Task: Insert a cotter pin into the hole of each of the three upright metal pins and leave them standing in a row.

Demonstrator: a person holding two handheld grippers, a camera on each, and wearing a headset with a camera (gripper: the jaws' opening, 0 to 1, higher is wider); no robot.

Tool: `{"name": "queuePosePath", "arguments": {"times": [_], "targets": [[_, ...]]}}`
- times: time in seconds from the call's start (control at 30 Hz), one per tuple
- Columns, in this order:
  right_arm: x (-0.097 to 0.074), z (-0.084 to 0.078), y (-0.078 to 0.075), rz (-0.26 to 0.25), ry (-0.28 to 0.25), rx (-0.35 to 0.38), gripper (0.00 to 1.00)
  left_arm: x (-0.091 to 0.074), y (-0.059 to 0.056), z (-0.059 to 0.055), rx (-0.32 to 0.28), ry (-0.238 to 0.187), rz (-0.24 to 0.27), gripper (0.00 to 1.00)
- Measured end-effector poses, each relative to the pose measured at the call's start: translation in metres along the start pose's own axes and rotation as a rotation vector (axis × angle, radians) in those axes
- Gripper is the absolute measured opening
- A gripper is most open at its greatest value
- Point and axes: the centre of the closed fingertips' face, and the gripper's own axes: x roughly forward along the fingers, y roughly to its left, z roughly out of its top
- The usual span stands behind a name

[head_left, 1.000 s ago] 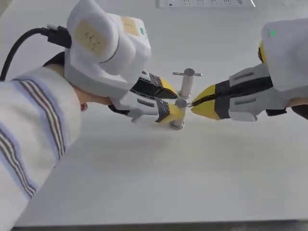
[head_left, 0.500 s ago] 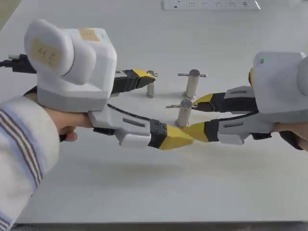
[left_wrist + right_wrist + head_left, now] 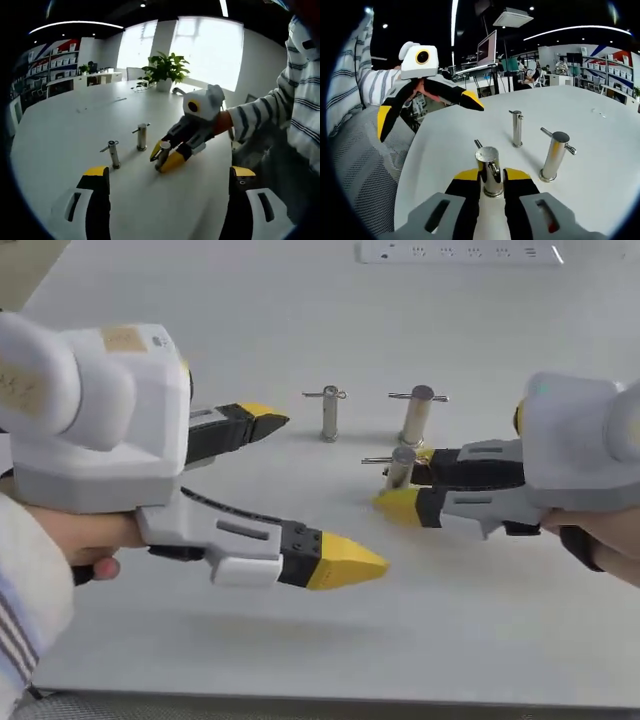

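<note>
Since the half-second before, your left gripper (image 3: 335, 490) has drawn back from the nearest metal pin (image 3: 402, 466) toward the left edge of the tabletop (image 3: 300, 640). Its jaws stand wide apart and hold nothing. Your right gripper (image 3: 492, 176) remains at that pin, with one yellow jaw closed against each side of its lower shaft. All three pins stand upright, well in from the near edge. The far-left pin (image 3: 330, 415) and far-right pin (image 3: 417, 420) stand side by side, and the gripped pin is just in front of the far-right one. A cotter pin (image 3: 376, 460) crosses the top of each.
</note>
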Motion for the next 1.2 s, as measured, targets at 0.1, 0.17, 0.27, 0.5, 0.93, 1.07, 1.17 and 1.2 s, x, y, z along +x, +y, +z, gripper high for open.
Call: {"name": "queuePosePath", "arguments": {"times": [0.1, 0.17, 0.27, 0.5, 0.93, 1.07, 1.17, 1.2], "targets": [[-0.001, 0.000, 0.003, 0.021, 0.004, -0.024, 0.11, -0.004, 0.001, 0.000, -0.013, -0.005, 0.010, 0.99], [-0.001, 0.000, 0.004, 0.020, 0.009, -0.047, 0.10, -0.007, 0.001, 0.001, -0.013, -0.004, 0.021, 0.99], [-0.002, 0.001, 0.004, 0.026, 0.016, -0.078, 0.09, -0.010, 0.000, 0.002, -0.013, -0.001, 0.031, 0.99], [-0.013, 0.001, 0.001, 0.030, 0.013, -0.043, 0.08, -0.009, 0.001, 0.004, -0.014, -0.001, 0.042, 0.99], [-0.068, 0.004, -0.048, -0.072, 0.002, -0.055, 0.09, -0.005, -0.005, -0.002, -0.028, 0.024, 0.031, 0.99], [-0.076, 0.004, -0.061, -0.096, -0.002, -0.054, 0.08, -0.005, -0.006, -0.002, -0.029, 0.026, 0.027, 0.99], [-0.078, 0.003, -0.072, -0.114, -0.005, -0.047, 0.08, -0.004, -0.007, -0.002, -0.031, 0.027, 0.027, 0.99], [-0.078, 0.002, -0.074, -0.118, -0.005, -0.044, 0.08, -0.005, -0.007, -0.003, -0.033, 0.028, 0.026, 0.99]]}}
